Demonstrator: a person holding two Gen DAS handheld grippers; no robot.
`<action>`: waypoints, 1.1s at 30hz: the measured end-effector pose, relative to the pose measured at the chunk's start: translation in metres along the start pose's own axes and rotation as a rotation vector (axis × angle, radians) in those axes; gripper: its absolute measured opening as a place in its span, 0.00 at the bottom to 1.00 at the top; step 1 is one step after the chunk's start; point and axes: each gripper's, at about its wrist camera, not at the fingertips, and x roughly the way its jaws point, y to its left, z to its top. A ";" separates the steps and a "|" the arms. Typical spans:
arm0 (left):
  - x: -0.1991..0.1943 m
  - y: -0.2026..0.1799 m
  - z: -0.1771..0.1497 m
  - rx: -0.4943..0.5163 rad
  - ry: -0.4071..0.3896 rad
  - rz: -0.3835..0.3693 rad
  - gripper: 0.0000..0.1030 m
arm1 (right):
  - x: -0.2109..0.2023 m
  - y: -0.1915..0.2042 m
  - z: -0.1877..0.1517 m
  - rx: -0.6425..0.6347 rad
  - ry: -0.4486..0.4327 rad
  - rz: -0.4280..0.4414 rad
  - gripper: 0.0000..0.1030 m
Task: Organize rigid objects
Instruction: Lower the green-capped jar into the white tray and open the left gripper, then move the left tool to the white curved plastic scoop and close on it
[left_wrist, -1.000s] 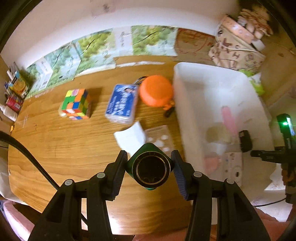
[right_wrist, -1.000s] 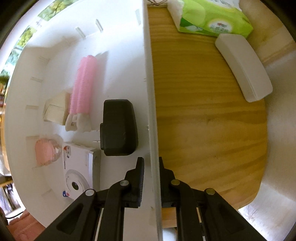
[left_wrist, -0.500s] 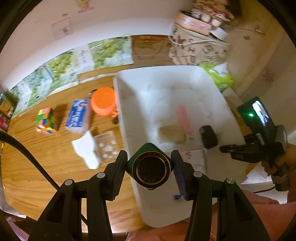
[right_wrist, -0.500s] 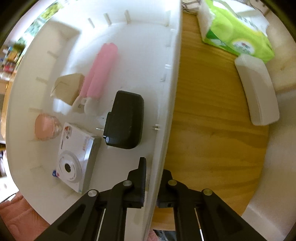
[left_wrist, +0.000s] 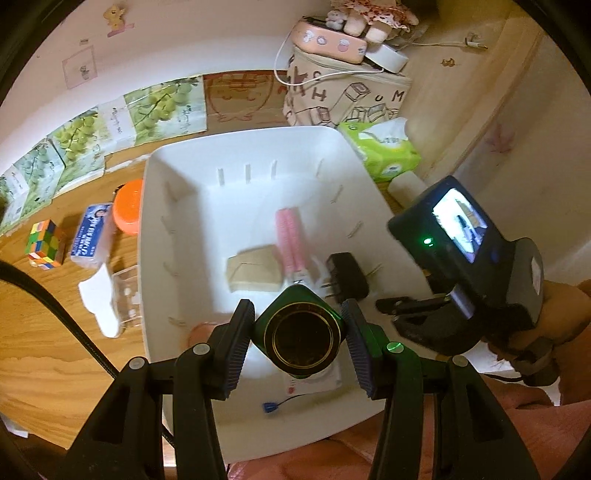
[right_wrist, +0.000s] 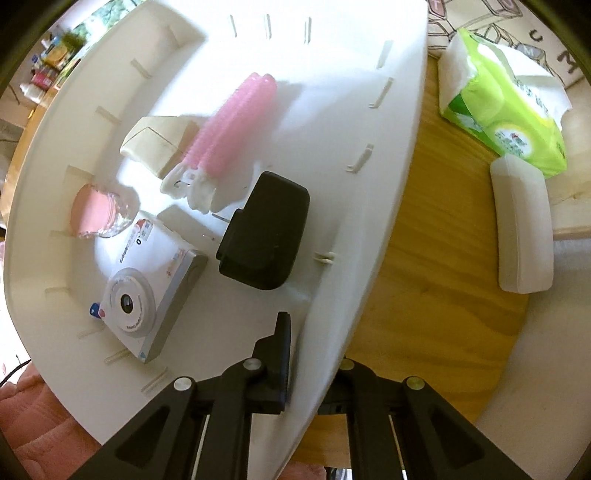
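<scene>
Two fingers of the left gripper (left_wrist: 300, 341) squeeze the green jar (left_wrist: 300, 334), its round mouth facing back. The white bin (left_wrist: 155, 221) lies right below and ahead. The right gripper (right_wrist: 314, 365) pinches the bin's side wall, holding it.

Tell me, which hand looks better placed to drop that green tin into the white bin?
Probably the left. Its tongs already clamp the green tin above the white bin, whereas the right tongs are gripping the bin's side wall.
</scene>
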 end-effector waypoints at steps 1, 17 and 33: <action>0.001 -0.001 0.000 -0.003 0.000 -0.006 0.51 | -0.001 -0.004 -0.001 -0.006 0.000 0.001 0.09; -0.013 0.012 -0.005 -0.076 -0.049 0.039 0.74 | -0.012 -0.019 0.002 -0.004 0.006 0.002 0.09; -0.037 0.086 -0.013 -0.125 -0.036 0.099 0.74 | -0.008 -0.044 0.004 0.204 0.026 0.007 0.08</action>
